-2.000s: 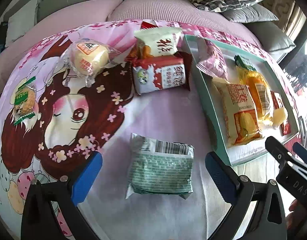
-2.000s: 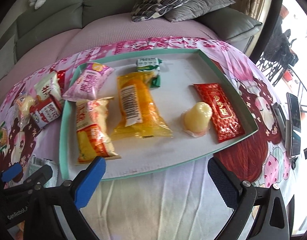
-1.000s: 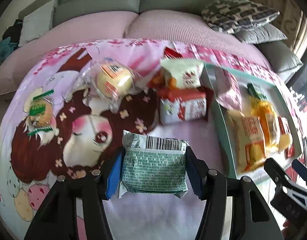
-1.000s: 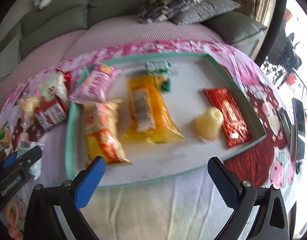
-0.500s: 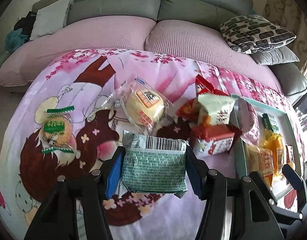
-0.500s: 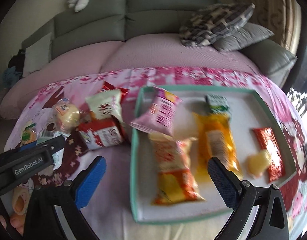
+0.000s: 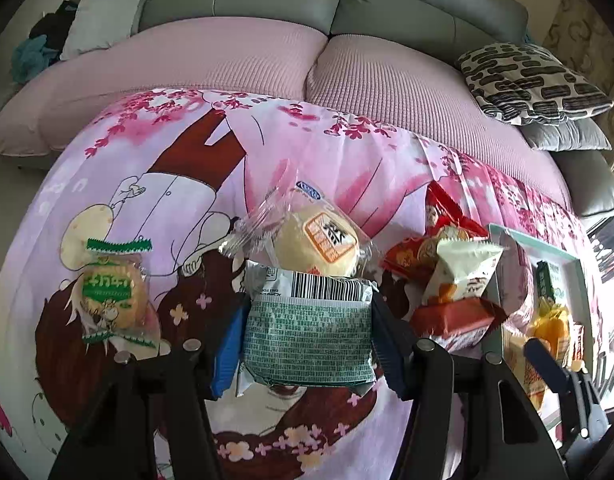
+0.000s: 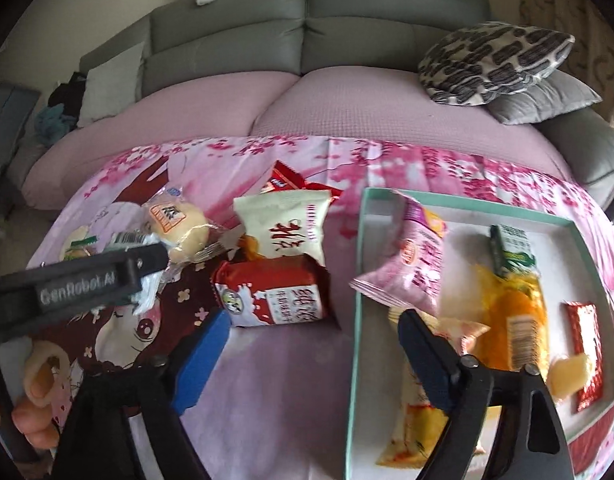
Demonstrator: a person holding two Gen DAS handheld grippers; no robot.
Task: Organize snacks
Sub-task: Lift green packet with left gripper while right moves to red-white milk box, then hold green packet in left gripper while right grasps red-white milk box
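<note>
We pinch the green foil snack packet (image 7: 309, 342) in the left gripper (image 7: 307, 344) at lower centre, presumably bound for the teal-rimmed tray (image 8: 357, 280) at right, while our right gripper (image 8: 313, 354) hangs spread and empty.

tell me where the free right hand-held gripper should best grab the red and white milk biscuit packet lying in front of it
Probably across the two short sealed ends of the red and white milk biscuit packet, coming straight down from above. It lies flat on the pink printed cloth with its long printed face up, the cream packet crowding its far edge, so the open right hand-held gripper has room only at the sides.
</note>
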